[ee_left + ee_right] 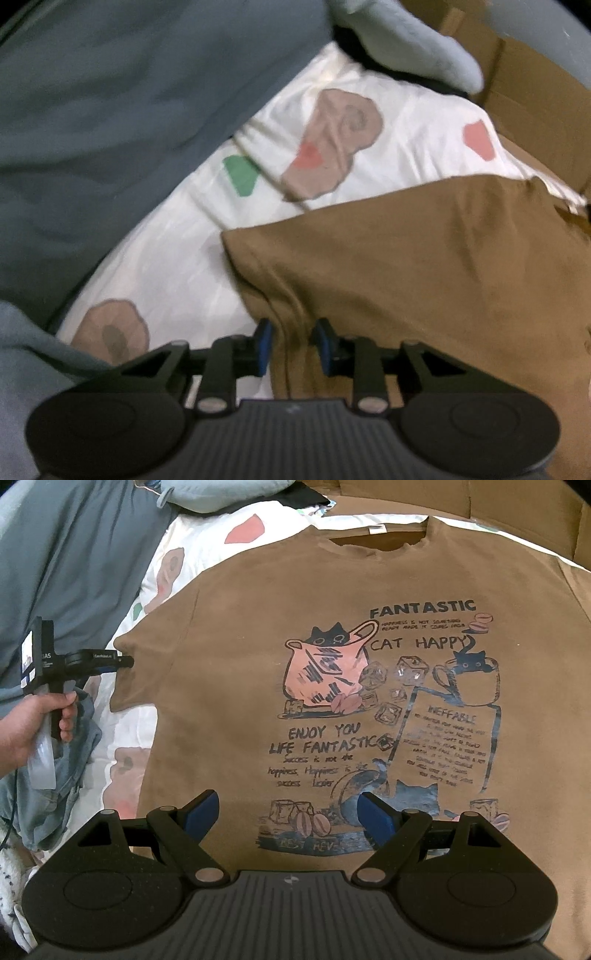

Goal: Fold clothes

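T-shirt (332,686): brown, printed side up with cat and coffee drawings and lettering, spread flat on the bed; collar away from the right wrist camera, hem nearest it.
Bed sheet (166,266): white with brown, red and green blotches, lying under the T-shirt and showing along its left side.
Grey-blue bedding (110,110): bunched along the far side of the sheet in the left wrist view.
Cardboard (535,92): brown panels beyond the top of the bed.
Denim garment (70,775): crumpled on the sheet, under the person's hand.
Left tongs (291,343): narrowed around a ridge of the T-shirt's left sleeve, which runs up between the blue pads (264,345); the view is blurred, so whether the pads press the cloth I cannot tell. In the right wrist view they meet the sleeve's edge.
Left hand (33,723): wrapped around the handle of the left tongs.
Right tongs (286,812): spread wide above the T-shirt's lower print, nothing between the pads.
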A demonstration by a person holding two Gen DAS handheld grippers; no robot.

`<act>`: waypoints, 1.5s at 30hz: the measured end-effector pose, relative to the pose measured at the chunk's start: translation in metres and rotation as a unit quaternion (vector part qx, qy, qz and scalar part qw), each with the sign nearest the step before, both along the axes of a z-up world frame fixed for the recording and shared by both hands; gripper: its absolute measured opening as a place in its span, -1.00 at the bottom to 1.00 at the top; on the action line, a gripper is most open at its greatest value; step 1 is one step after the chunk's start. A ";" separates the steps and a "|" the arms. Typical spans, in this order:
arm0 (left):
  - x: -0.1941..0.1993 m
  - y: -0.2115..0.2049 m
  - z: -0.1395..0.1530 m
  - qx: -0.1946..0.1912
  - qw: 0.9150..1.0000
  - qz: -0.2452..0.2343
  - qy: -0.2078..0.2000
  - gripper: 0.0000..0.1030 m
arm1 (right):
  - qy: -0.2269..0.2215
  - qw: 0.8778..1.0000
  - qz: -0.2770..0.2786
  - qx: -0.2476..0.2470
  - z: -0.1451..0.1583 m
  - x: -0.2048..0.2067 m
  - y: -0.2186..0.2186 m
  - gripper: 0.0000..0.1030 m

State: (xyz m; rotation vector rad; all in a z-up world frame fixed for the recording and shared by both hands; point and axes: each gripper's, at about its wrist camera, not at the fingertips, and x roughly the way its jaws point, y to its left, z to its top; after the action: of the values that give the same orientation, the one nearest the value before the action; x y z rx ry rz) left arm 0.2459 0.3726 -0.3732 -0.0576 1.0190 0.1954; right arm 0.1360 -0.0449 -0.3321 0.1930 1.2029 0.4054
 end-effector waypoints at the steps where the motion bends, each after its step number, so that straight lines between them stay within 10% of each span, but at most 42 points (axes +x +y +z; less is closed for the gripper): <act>1: 0.001 -0.003 -0.001 0.016 1.000 -0.005 0.008 -0.44 | 0.000 1.000 0.000 0.000 0.000 0.000 0.000 0.68; 9: 0.002 -0.006 -0.002 0.049 0.999 -0.005 0.012 -0.29 | 0.001 1.000 -0.004 0.003 0.001 0.000 -0.002 0.68; 19: 0.000 -0.002 -0.006 -0.010 1.000 -0.005 -0.006 -0.27 | 0.004 1.000 -0.005 0.001 0.000 0.001 -0.002 0.68; 22: -0.002 0.000 -0.008 -0.023 1.000 0.003 -0.008 -0.35 | 0.005 1.000 -0.004 0.000 0.000 0.001 -0.002 0.68; 26: -0.009 0.009 -0.006 -0.026 0.999 0.024 -0.009 -0.96 | 0.005 1.000 -0.006 0.000 0.000 0.001 -0.002 0.68; 45: -0.034 0.015 -0.014 -0.024 0.998 0.065 -0.001 -0.92 | 0.010 1.000 0.007 0.000 -0.002 -0.003 0.006 0.68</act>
State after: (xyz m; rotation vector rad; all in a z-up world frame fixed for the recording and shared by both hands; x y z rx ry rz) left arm 0.2120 0.3874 -0.3876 -0.1676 1.0194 0.2891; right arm 0.1326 -0.0389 -0.3337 0.1882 1.2242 0.4165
